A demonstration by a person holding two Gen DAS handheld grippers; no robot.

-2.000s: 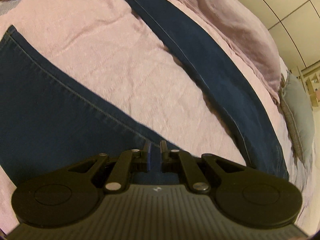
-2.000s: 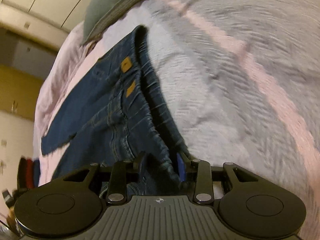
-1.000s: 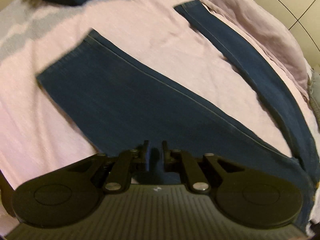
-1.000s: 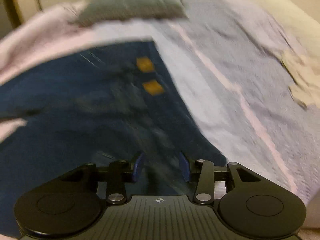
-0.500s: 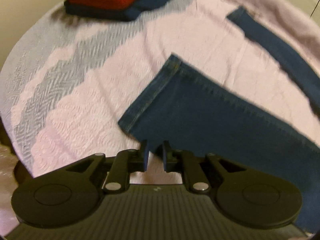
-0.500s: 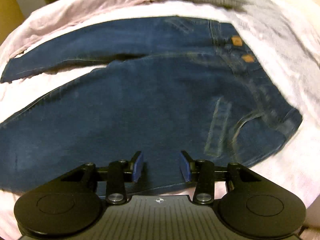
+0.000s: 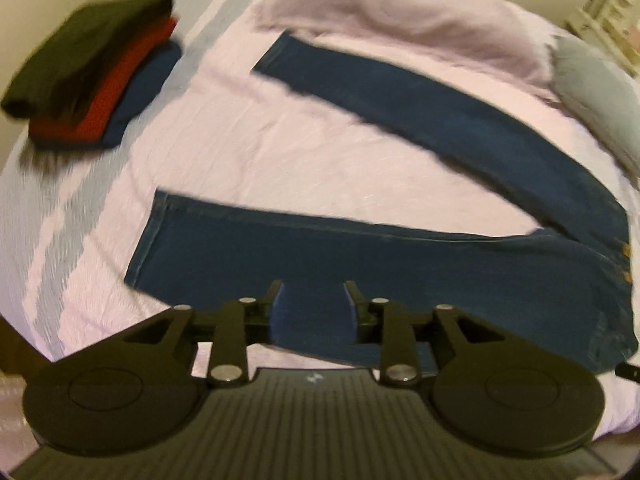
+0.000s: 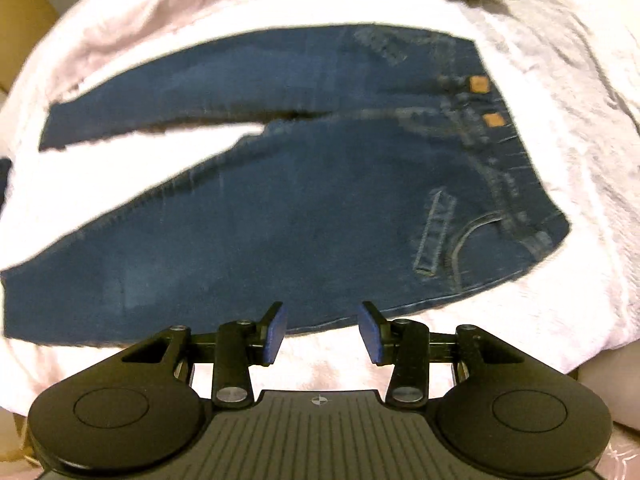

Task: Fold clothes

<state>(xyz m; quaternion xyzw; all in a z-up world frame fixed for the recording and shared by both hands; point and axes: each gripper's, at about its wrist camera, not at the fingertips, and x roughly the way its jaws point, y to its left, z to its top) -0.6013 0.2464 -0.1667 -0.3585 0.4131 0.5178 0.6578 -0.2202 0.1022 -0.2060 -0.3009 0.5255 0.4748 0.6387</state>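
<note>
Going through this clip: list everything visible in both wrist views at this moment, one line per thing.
jeans: one pair, dark blue, spread flat on the bed, legs splayed apart
bedspread: one, pale pink with grey stripes, under the jeans
folded clothes stack: one, black over red over navy, far left corner of bed
bunched blanket: one, pink, beyond the far leg
pillow: one, grey, by the waistband end
left gripper: open, empty, over the near leg
right gripper: open, empty, at the near hem edge

Jeans (image 7: 360,248) flat on the bed (image 7: 248,144), legs apart; folded clothes stack (image 7: 92,72) beyond the hems.
</note>
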